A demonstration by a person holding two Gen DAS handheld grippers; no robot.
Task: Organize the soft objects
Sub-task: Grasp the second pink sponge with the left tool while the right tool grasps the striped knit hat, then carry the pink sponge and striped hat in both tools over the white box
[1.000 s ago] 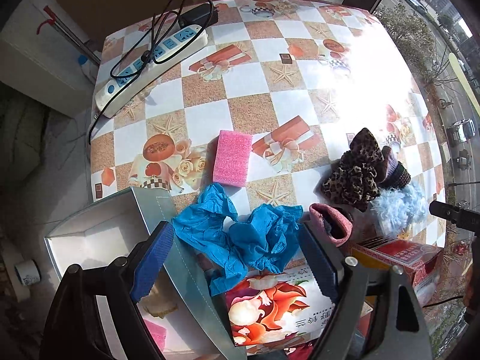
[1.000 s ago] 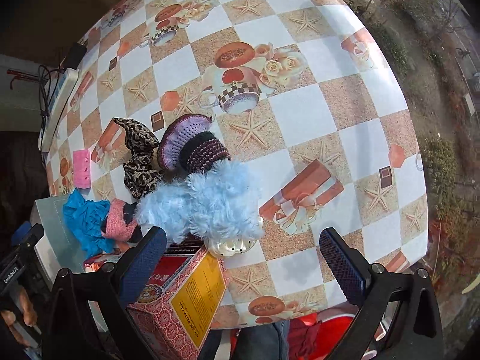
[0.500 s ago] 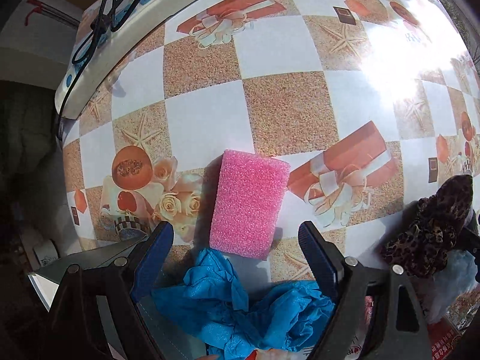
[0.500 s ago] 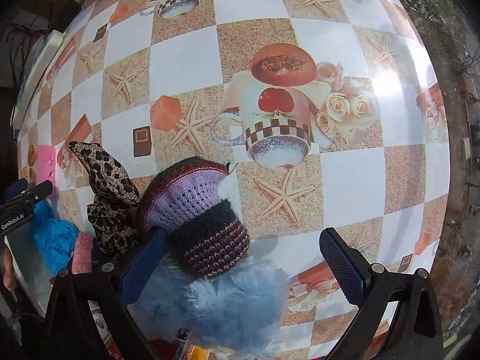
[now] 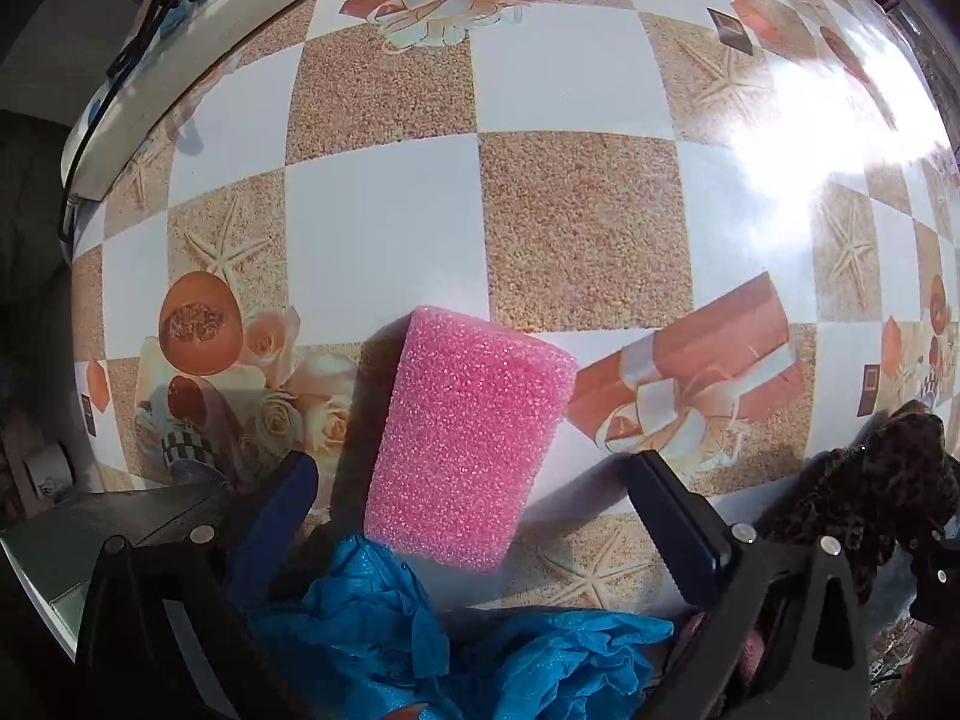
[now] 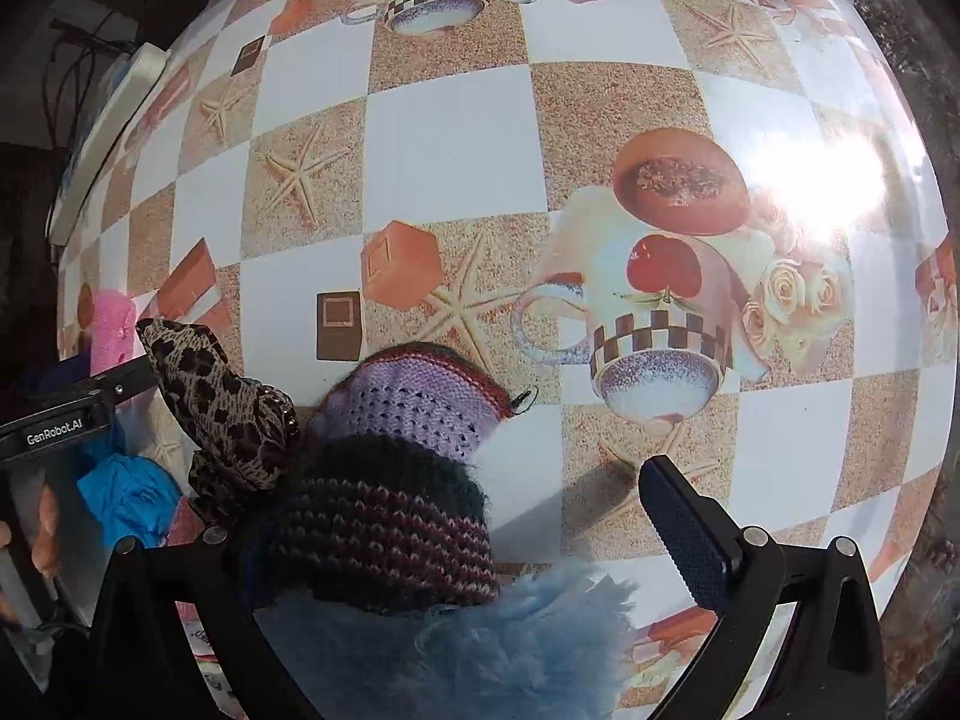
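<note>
A pink sponge (image 5: 468,444) lies flat on the checked tablecloth (image 5: 384,252). My left gripper (image 5: 480,516) points down over its near end, with the jaws opening; the sponge lies between them and neither pad presses on it. Crumpled blue gloves (image 5: 480,648) lie just below the sponge. In the right wrist view a dark striped knitted piece (image 6: 384,528) overlaps a purple knitted one (image 6: 420,402), beside a leopard-print cloth (image 6: 222,402) and a fluffy light-blue item (image 6: 480,648). My right gripper (image 6: 462,540) stands open over the dark knit. Its right pad is clear of the knit; its left pad is hidden behind it.
A white power strip (image 5: 180,54) with black cables lies along the far left table edge. A white box corner (image 5: 60,540) sits at the lower left. The leopard cloth (image 5: 888,480) lies right of my left gripper. The left gripper's body (image 6: 72,414) and a hand (image 6: 42,540) show at the right view's left edge.
Both grippers have come down close to the table. The left one now straddles the pink sponge with wider jaws. The right one now hangs over the knitted pieces.
</note>
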